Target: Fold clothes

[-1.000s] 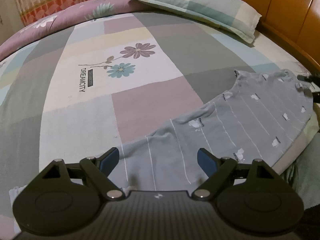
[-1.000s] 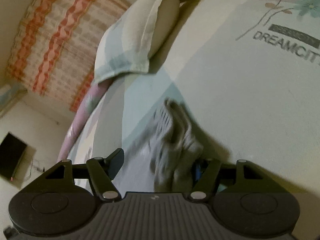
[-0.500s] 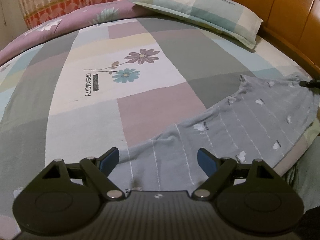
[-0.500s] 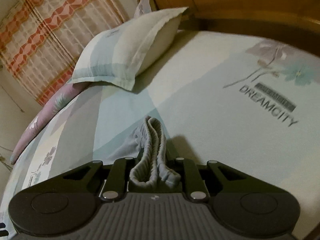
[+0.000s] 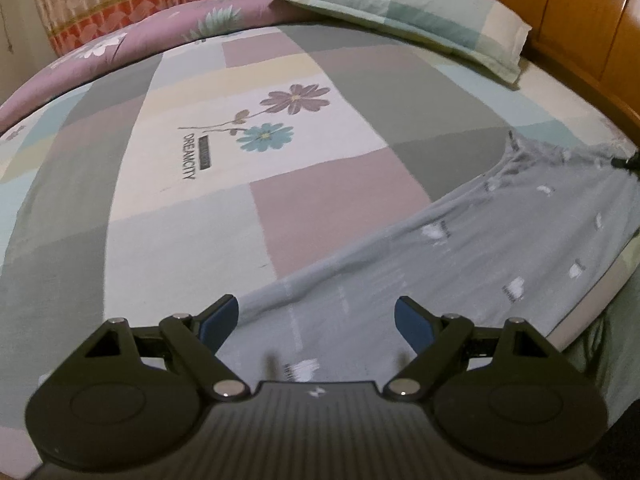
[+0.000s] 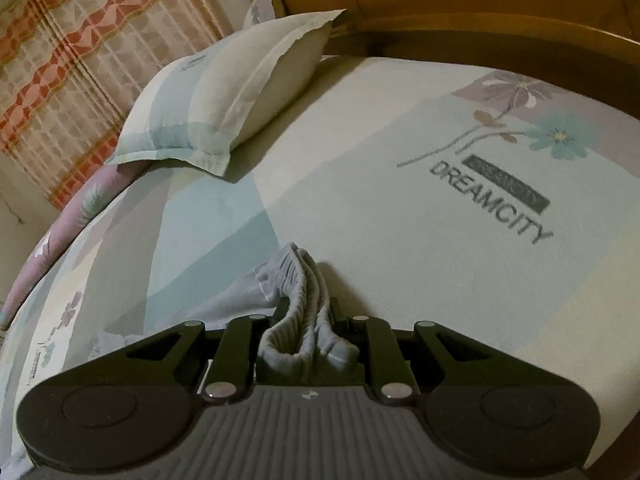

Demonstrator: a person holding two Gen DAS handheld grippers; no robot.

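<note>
Garment [image 5: 460, 264] runs lower centre to right edge; right gripper [image 6: 306, 344] clamps its bunched end, left gripper [image 5: 316, 316] spread wide over the near end.

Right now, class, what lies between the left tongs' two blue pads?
Only the grey garment, spread flat on the bedsheet; the left tongs stand open above it, as the left wrist view shows.

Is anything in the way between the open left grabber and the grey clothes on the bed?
Nothing visible is. The left gripper hangs open right over the near end of the grey garment, with only air between them. The pillow lies far off by the headboard.
</note>
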